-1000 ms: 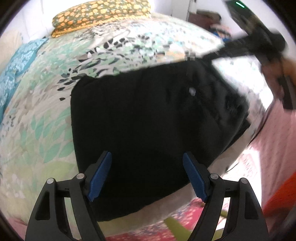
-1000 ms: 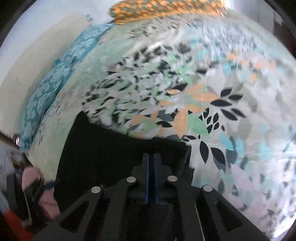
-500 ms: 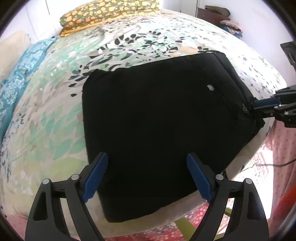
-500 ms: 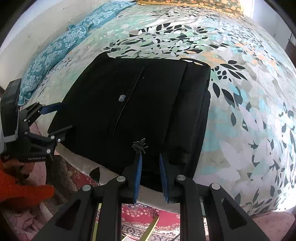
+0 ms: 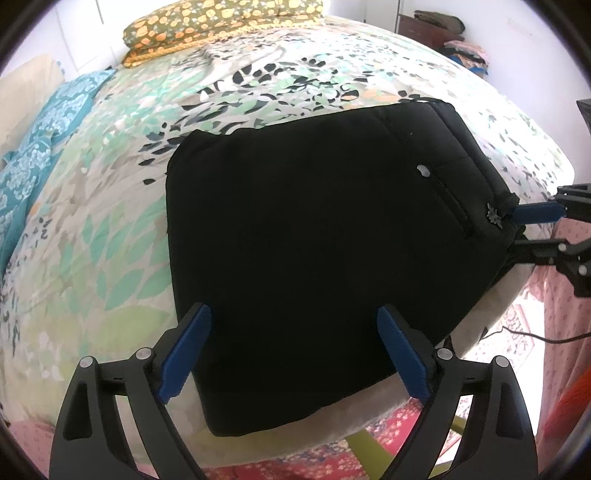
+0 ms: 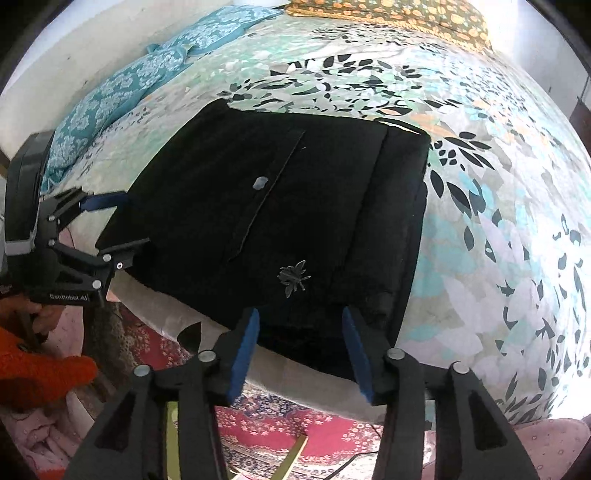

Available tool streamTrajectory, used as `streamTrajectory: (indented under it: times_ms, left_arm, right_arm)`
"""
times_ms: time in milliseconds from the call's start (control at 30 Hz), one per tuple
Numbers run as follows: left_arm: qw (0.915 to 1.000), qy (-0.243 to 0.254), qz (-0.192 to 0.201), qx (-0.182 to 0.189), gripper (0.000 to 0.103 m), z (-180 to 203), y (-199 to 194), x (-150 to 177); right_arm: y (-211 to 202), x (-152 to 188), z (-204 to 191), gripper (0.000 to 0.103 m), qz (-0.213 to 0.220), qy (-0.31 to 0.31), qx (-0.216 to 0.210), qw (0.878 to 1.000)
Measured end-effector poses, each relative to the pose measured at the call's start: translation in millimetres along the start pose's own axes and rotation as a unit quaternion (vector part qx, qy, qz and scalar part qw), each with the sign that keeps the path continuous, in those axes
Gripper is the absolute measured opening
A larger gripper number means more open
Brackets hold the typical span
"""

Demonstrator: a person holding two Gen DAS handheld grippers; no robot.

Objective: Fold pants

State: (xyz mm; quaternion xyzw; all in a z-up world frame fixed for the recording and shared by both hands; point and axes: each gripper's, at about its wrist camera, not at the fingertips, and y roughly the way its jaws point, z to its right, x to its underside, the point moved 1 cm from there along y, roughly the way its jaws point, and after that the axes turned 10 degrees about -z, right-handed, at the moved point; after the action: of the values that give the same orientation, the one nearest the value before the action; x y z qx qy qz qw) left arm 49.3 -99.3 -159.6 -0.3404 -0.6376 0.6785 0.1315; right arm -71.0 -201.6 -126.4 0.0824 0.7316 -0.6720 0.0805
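The black pants [image 5: 314, 243] lie folded into a flat rectangle at the near edge of the bed, also in the right wrist view [image 6: 288, 206]. A small silver emblem [image 6: 293, 278] and a pale button [image 6: 260, 182] show on top. My left gripper [image 5: 293, 347] is open, its blue pads hovering over the near edge of the pants. My right gripper [image 6: 299, 339] is open and empty just off the waistband end; it shows in the left wrist view [image 5: 532, 221] at the right.
The bed [image 5: 110, 221] has a leaf-patterned sheet, a yellow pillow [image 5: 221, 22] and a blue pillow [image 5: 33, 147] at its far side. A red patterned rug [image 6: 295, 428] lies on the floor below the bed edge.
My right gripper has let go of the pants, opened and drawn back from the waistband end. The pants now lie flat. My left gripper stays open over them.
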Motion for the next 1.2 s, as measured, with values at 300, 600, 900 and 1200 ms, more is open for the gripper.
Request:
streamTrajectory:
  times_ms: [300, 600, 900, 1200]
  left_arm:
    - [1.0000, -0.001, -0.005, -0.007, 0.094, 0, 0, 1]
    - [1.0000, -0.001, -0.006, -0.008, 0.094, 0, 0, 1]
    - [1.0000, -0.002, -0.006, -0.008, 0.094, 0, -1, 1]
    - [0.9901, -0.113, 0.026, 0.079, 0.095, -84, -27, -13]
  right_arm:
    - [2, 7, -1, 0.060, -0.023, 0.002, -0.005, 1.000]
    - [-1, 9, 4, 0.060, -0.029, 0.024, -0.026, 0.999]
    - [-3, 10, 6, 0.060, -0.029, 0.036, -0.041, 0.998]
    - [-41, -1, 74, 0.084, 0.083, 0.101, -0.101, 0.986]
